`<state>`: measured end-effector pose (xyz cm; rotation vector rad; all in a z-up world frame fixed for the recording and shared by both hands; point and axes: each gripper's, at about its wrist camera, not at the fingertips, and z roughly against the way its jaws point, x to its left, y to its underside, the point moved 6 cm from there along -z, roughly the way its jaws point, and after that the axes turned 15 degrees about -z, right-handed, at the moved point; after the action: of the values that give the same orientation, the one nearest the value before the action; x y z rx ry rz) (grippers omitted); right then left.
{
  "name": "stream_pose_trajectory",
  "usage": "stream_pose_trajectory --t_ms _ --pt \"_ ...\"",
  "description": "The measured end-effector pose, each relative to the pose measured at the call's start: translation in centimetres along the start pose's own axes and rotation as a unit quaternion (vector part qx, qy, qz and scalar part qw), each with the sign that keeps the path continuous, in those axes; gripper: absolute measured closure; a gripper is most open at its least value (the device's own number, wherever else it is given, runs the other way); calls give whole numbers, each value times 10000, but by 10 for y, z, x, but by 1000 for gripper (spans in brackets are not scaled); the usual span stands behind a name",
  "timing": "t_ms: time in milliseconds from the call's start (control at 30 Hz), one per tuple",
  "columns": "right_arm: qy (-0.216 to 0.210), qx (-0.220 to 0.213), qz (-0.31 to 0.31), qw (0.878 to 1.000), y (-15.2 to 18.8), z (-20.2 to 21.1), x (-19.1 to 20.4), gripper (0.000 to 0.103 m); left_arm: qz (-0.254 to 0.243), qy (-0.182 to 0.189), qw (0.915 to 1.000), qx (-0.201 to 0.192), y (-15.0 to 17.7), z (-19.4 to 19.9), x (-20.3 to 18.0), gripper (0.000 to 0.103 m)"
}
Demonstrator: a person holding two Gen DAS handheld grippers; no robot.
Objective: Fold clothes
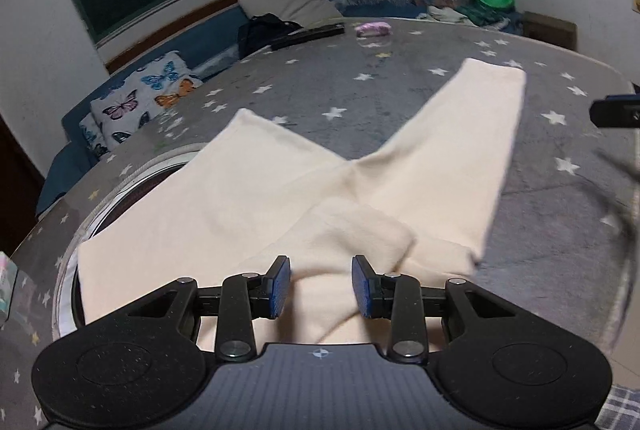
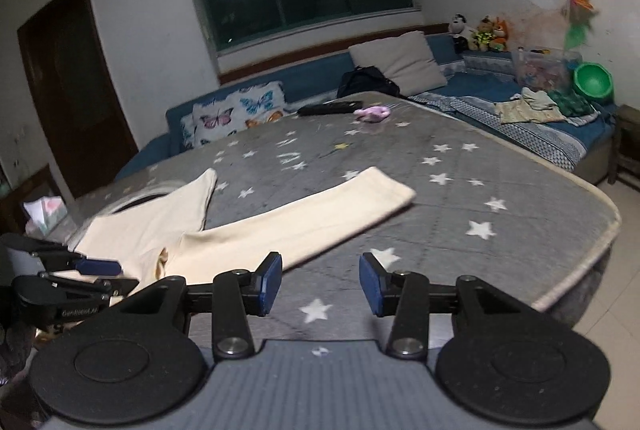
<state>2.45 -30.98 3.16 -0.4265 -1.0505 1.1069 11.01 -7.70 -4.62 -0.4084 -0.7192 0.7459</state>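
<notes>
Cream trousers (image 1: 280, 198) lie spread on the grey star-print mattress (image 2: 460, 214), waist end nearest the person, both legs fanning away in a V. The left gripper (image 1: 320, 284) hovers over the bunched waist, its blue pads apart; cloth sits between and beneath them, but whether the pads actually pinch it cannot be told from this angle. The right gripper (image 2: 320, 284) stands released with nothing between its fingers, only bare mattress below, just beside the near edge of the right-hand leg.

The step in hand looks like taking hold for the first fold, leg onto leg. It would go best if the right gripper caught the outer hem edge cleanly, through both layers, while the left kept the waist pinned, so the cloth does not drag.

Fabric appears soft, thick and matte. One leg reaches toward the mattress centre; the other drapes near a pale ring at the mattress edge (image 1: 120, 190).
</notes>
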Motion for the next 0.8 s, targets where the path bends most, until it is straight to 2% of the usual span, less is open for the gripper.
stream_pose_trajectory --t_ms 333,467,667,800 --pt "-54 -242 -410 9989 -9 14 -36 58 274 -213 9993 148 -25 0 4 64" --pt "-18 -279 -541 9981 -11 11 -50 57 348 -276 9989 169 -22 2 6 63" --pt "12 -132 -650 9978 -11 -4 -62 57 753 -414 9961 191 -10 5 18 62" --pt "38 -91 -622 9980 -16 -11 -65 57 946 -493 9942 119 -4 12 24 57"
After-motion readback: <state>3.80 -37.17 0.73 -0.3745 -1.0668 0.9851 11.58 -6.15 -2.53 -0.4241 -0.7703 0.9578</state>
